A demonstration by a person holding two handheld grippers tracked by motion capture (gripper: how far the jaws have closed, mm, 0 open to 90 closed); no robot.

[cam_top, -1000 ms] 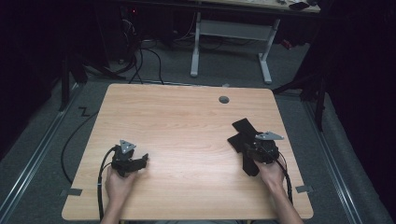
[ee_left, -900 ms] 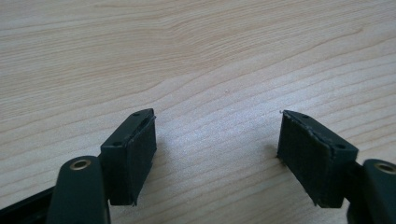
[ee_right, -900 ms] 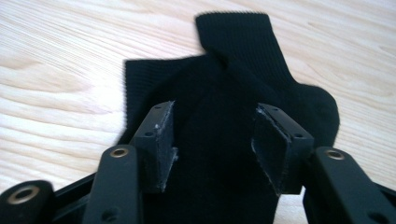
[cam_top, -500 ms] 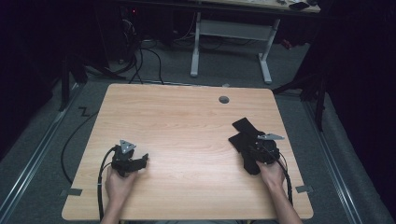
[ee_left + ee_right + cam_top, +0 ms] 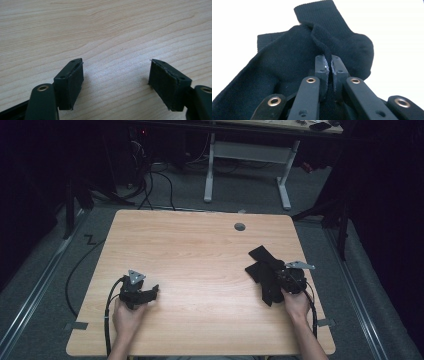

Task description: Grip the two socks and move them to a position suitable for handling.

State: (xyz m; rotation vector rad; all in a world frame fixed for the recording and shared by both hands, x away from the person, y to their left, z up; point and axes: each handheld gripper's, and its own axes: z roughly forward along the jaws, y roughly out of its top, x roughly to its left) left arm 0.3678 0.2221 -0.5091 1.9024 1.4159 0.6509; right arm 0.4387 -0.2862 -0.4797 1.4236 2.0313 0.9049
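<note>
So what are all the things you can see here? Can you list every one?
Socks: looks like two, black, lying crumpled and overlapping at the right side of the table.
Table: one, light wood, in the middle of the room.
Hole cap: one, grey, round, near the far edge of the table.
Desk frame: one, white legs, on the floor behind the table.
Cables: several, black, on the grey floor at the far left.
Left gripper: one, black, low over bare wood, jaws wide apart.
Right gripper: one, black, jaws just closed, pinching a fold of sock.
Hands: two, at the near edge, one on each gripper.
</note>
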